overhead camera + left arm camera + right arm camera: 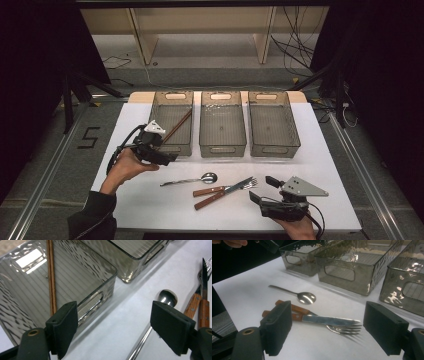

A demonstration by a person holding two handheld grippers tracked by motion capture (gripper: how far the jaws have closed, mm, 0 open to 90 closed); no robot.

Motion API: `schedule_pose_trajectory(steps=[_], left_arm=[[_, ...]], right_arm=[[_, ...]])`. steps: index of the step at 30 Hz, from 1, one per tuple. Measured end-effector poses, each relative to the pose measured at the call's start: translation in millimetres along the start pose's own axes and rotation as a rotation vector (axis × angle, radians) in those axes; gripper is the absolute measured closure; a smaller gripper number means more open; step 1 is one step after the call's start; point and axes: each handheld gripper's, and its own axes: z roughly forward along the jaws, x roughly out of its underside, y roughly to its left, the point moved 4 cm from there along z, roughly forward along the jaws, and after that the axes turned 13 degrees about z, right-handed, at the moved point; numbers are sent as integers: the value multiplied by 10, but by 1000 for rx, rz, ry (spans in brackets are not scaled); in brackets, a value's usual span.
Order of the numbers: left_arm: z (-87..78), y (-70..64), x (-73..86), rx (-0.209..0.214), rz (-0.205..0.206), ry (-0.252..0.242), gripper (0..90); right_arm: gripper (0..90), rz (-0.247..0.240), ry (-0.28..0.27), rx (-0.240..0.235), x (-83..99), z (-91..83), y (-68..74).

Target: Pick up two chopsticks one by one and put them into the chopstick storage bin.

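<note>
Three pieces of cutlery lie on the white table [150, 200] in front of the bins: a steel spoon [192, 179], and a wooden-handled knife [322, 320] crossed over a wooden-handled fork [337, 328]; all look light, stiff and slick on the metal, so the wooden handles seem the surest hold. Right gripper [262, 190] hovers with jaws wide, knife and fork just ahead between them. Left gripper [167, 157], also wide and empty, sits by the left bin [187, 97] holding chopsticks [177, 127].

Dim room, bright glare on bins [352, 270] (sharp focus).
</note>
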Motion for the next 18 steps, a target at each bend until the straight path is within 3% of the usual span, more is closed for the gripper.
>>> schedule_pose_trajectory(steps=[18], left_arm=[[170,-240,21,77,74,91,181]], right_arm=[[238,12,-7,-2,12,-27,-49]])
